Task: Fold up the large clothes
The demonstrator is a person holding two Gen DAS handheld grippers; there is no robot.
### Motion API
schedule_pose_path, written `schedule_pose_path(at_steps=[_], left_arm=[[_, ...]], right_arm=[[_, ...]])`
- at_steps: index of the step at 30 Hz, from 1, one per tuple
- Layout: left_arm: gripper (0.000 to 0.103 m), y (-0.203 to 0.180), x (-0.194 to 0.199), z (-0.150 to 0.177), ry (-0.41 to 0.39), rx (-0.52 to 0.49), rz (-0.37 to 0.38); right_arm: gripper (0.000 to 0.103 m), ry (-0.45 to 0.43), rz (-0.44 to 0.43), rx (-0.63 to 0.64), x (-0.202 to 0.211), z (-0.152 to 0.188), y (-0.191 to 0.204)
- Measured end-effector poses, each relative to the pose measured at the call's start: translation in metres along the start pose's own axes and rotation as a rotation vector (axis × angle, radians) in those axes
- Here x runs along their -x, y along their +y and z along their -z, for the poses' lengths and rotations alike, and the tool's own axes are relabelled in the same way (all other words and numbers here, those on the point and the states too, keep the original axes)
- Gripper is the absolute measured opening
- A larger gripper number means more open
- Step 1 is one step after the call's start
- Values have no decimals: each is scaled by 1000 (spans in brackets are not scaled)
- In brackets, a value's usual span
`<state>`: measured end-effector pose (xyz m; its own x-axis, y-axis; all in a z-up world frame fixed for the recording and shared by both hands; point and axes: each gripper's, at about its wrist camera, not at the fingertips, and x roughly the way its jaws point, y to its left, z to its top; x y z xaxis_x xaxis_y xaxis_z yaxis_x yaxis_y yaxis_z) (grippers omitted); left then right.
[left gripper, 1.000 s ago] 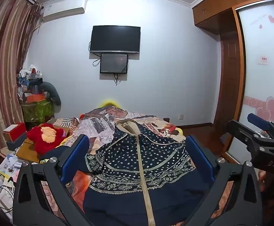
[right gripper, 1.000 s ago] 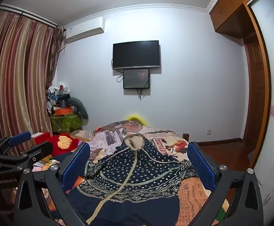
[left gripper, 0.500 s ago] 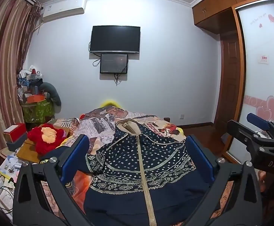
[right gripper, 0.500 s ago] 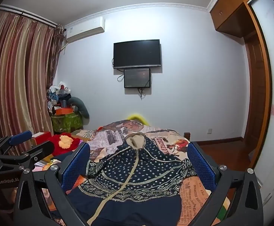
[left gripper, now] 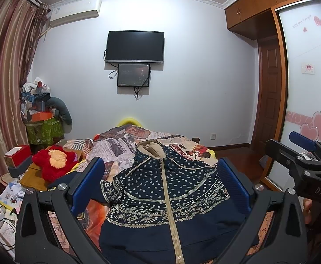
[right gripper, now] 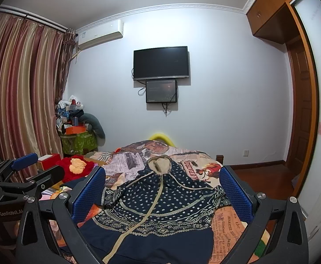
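Almost no change over last second: hoodie (left gripper: 164,189) flat on bed (left gripper: 120,145), 12 o'clock. Left gripper (left gripper: 160,184), right gripper (right gripper: 162,189) fingers wide, empty. Fold not begun.

I see a navy hoodie (left gripper: 167,189) with cream dots, bands of cream diamond patterning, a beige zip line and a tan hood lining. The bedspread (left gripper: 120,145) under it is a newspaper-style print in cream, orange and red. On the left, a red plush toy (left gripper: 52,160) has an orange face. The curtain (right gripper: 17,92) is striped maroon and gold. Both hand-held grippers are black with blue pads (right gripper: 89,191).
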<state>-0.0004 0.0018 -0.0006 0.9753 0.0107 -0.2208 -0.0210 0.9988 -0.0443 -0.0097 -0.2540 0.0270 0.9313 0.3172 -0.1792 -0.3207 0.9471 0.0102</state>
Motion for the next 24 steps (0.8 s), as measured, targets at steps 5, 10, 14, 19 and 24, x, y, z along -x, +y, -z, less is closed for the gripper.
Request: schedule_pose_path(at_steps=[5, 10, 14, 19, 24], left_arm=[[103, 1, 1, -2, -2, 2, 0], [103, 1, 2, -2, -3, 2, -1], [103, 2, 3, -2, -5, 3, -4], [103, 3, 4, -3, -8, 5, -6], [103, 3, 5, -2, -7, 6, -5]], right_arm=[[103, 0, 0, 0, 0, 0, 0], [103, -2, -6, 1, 3, -1, 1], [103, -4, -14, 4, 5, -4, 8], [103, -5, -18, 3, 3, -4, 7], [103, -5, -21, 3, 3, -4, 7]])
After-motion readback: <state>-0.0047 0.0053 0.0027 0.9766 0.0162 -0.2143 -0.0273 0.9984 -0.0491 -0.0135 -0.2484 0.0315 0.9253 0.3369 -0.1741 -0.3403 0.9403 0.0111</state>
